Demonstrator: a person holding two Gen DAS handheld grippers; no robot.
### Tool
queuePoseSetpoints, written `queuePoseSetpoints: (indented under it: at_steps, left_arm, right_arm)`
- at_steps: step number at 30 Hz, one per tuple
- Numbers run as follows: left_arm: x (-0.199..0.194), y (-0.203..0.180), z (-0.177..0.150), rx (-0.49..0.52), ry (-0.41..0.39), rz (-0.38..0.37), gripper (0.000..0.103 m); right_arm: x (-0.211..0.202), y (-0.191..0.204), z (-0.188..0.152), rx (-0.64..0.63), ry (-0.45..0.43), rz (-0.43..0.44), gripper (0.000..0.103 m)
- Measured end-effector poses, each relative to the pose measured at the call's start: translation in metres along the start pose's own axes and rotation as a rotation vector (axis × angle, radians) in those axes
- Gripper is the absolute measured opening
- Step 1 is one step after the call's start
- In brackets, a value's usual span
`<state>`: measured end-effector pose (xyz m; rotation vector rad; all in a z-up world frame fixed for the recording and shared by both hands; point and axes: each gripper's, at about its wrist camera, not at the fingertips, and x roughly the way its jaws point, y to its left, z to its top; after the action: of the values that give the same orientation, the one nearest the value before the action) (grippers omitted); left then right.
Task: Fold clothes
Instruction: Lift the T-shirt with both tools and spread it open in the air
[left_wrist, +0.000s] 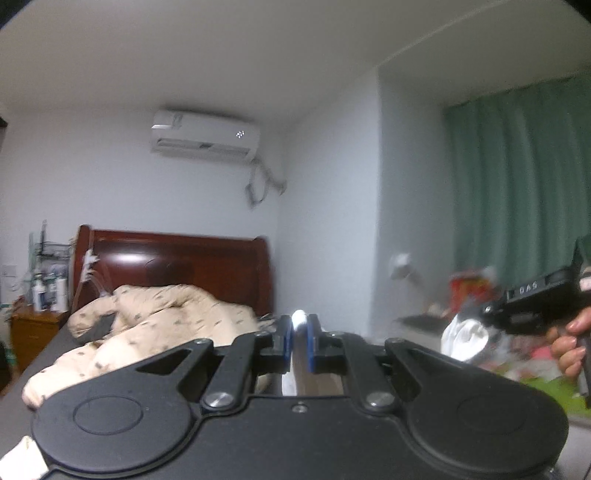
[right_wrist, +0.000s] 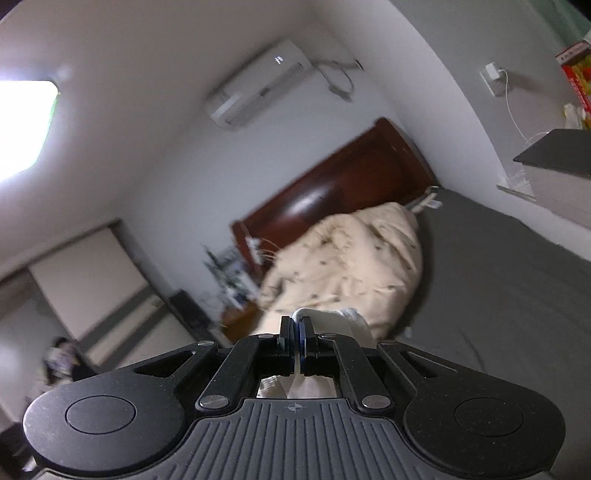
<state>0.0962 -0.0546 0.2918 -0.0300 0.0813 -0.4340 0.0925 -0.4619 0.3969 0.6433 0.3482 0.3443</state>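
Note:
My left gripper (left_wrist: 300, 325) is shut on a white garment (left_wrist: 298, 320), a fold of which pokes up between its blue pads and hangs below them. In the left wrist view the right gripper (left_wrist: 480, 325) appears at the far right, held by a hand (left_wrist: 567, 347), with bunched white cloth (left_wrist: 461, 338) at its tip. In the right wrist view my right gripper (right_wrist: 297, 328) is shut on the white garment (right_wrist: 351, 317), which drapes off to the right of the fingers. Both grippers are raised above the bed; the rest of the garment is hidden below them.
A grey-sheeted bed (right_wrist: 509, 280) carries a crumpled beige duvet (left_wrist: 155, 325) (right_wrist: 347, 266) before a dark red headboard (left_wrist: 177, 262). A wooden nightstand (left_wrist: 33, 332) stands left. Green curtains (left_wrist: 517, 177) hang right, with cluttered items beneath. A person (right_wrist: 61, 360) is far left.

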Motion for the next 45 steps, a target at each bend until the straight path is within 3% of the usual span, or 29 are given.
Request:
queuePoseSetpoints:
  at_steps: [5,11,16,19,21,23,27,33,38,41,45]
  left_arm:
    - [0.067,0.021,0.002,0.048,0.045,0.092,0.008]
    - [0.072,0.033,0.029,0.035,-0.021,0.12,0.008]
    - [0.076,0.042,0.052,0.024,-0.075,0.142,0.008]
    - [0.078,0.048,0.065,0.017,-0.108,0.156,0.008]
    - [0.066,0.043,0.055,0.048,-0.111,0.126,0.009]
    - [0.047,0.038,0.029,0.049,-0.092,0.08,0.009]
    - [0.007,0.03,-0.053,0.025,-0.007,0.031,0.008]
    - [-0.048,0.007,-0.208,0.059,0.219,0.003,0.008]
    - [-0.082,-0.01,-0.302,0.073,0.393,0.007,0.008]
    - [-0.091,-0.014,-0.339,0.083,0.452,0.013,0.008]
    - [-0.103,-0.018,-0.366,0.125,0.493,0.039,0.009]
  right_arm:
    - [0.089,-0.009,0.007,0.015,0.001,-0.087,0.002]
    - [0.164,-0.003,0.049,0.021,-0.1,-0.14,0.002]
    - [0.151,0.007,0.08,0.011,-0.226,-0.093,0.002]
    - [0.125,0.003,0.075,-0.001,-0.268,-0.062,0.002]
    - [0.112,-0.007,0.063,0.014,-0.264,-0.05,0.002]
    - [0.097,-0.022,0.038,0.032,-0.249,-0.04,0.002]
    - [0.06,-0.066,-0.052,0.05,-0.191,-0.039,0.002]
    - [0.018,-0.172,-0.232,0.321,-0.024,-0.157,0.002]
    - [-0.013,-0.224,-0.323,0.444,0.036,-0.259,0.002]
    - [-0.031,-0.253,-0.375,0.512,0.07,-0.32,0.002]
    - [-0.047,-0.259,-0.396,0.534,0.081,-0.374,0.003]
